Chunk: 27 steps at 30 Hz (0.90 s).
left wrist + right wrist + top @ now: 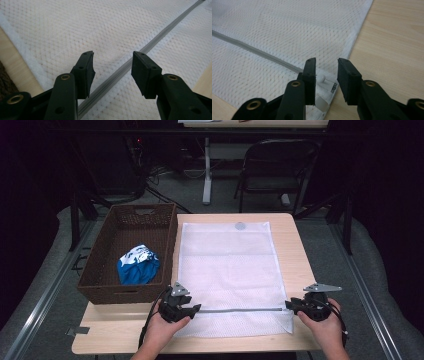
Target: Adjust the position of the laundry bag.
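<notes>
While the white mesh zippered laundry bag [227,270] lies flat on the pale wooden table [290,227], the left gripper [194,308] straddles its grey zipper [140,53] at seven o'clock, jaws apart; the right gripper [289,305], at five o'clock, stands released over the zipper pull [325,80]; a small tag's print there is unreadable; the brown wicker basket [110,237] at nine o'clock holds a blue-and-white cloth [137,265].

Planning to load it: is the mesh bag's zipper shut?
Shut: the grey zipper runs as one closed line across the mesh bag, with the pull at its right end.

No lettering, label or number on anything here is legible.
</notes>
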Each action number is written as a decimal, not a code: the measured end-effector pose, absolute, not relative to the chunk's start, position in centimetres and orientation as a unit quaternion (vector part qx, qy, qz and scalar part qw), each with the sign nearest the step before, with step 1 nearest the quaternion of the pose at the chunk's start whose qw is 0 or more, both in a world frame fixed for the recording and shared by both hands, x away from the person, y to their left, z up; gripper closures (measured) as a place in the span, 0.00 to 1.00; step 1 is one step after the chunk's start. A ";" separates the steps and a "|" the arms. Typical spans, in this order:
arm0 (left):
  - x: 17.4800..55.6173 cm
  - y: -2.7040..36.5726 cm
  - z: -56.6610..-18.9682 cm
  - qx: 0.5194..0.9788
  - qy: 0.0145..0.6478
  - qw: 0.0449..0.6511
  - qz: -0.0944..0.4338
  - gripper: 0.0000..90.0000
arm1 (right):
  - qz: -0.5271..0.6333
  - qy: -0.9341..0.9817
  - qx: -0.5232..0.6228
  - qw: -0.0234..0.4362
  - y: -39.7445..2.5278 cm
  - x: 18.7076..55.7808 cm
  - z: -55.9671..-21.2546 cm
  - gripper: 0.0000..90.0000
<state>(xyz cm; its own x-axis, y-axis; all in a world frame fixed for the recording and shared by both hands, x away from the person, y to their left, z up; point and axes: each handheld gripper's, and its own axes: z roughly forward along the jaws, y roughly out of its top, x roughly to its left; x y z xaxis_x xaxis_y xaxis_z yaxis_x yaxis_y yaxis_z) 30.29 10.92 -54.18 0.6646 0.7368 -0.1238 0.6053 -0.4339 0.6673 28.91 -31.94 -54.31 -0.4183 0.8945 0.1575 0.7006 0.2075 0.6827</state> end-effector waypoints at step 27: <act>29.8 8.3 -56.1 0.872 0.358 0.320 0.090 0.62 | 0.344 0.743 0.564 0.106 -32.9 29.8 -56.2 0.76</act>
